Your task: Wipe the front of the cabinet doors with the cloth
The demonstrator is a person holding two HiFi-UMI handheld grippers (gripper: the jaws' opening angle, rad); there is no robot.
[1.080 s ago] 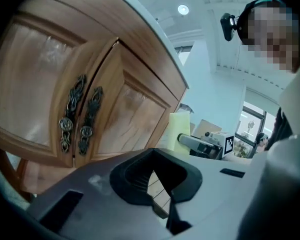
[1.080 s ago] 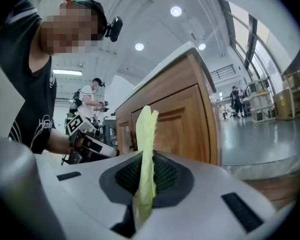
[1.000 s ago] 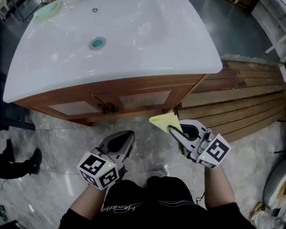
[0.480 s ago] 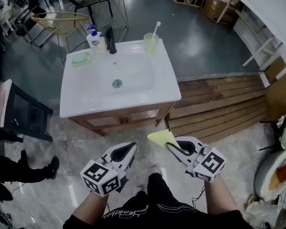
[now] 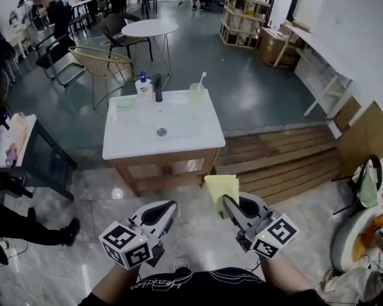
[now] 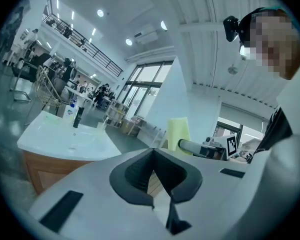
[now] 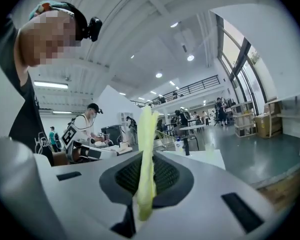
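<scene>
The wooden cabinet doors (image 5: 169, 168) sit under a white sink top (image 5: 179, 140), some way ahead of both grippers and touched by neither. My right gripper (image 5: 228, 203) is shut on a pale yellow cloth (image 5: 221, 189), which stands upright between the jaws (image 7: 146, 149). My left gripper (image 5: 168, 208) is to its left at about the same height, with its jaws together and nothing in them (image 6: 153, 173). In the left gripper view the sink top (image 6: 65, 140) and the wooden cabinet (image 6: 40, 169) lie to the left, and the cloth (image 6: 178, 133) shows on the right.
On the sink top stand a soap bottle (image 5: 142, 83), a black faucet (image 5: 157, 88) and a cup (image 5: 196, 94). A wooden slat platform (image 5: 287, 152) lies right of the cabinet. A black stand (image 5: 41, 161) and a person's legs (image 5: 25, 225) are at the left. A yellow wire chair (image 5: 99, 62) is behind.
The view has drawn back and risen: the cabinet is now smaller and farther away. Both grippers keep their places near my body, and the cloth stays in the right one.
</scene>
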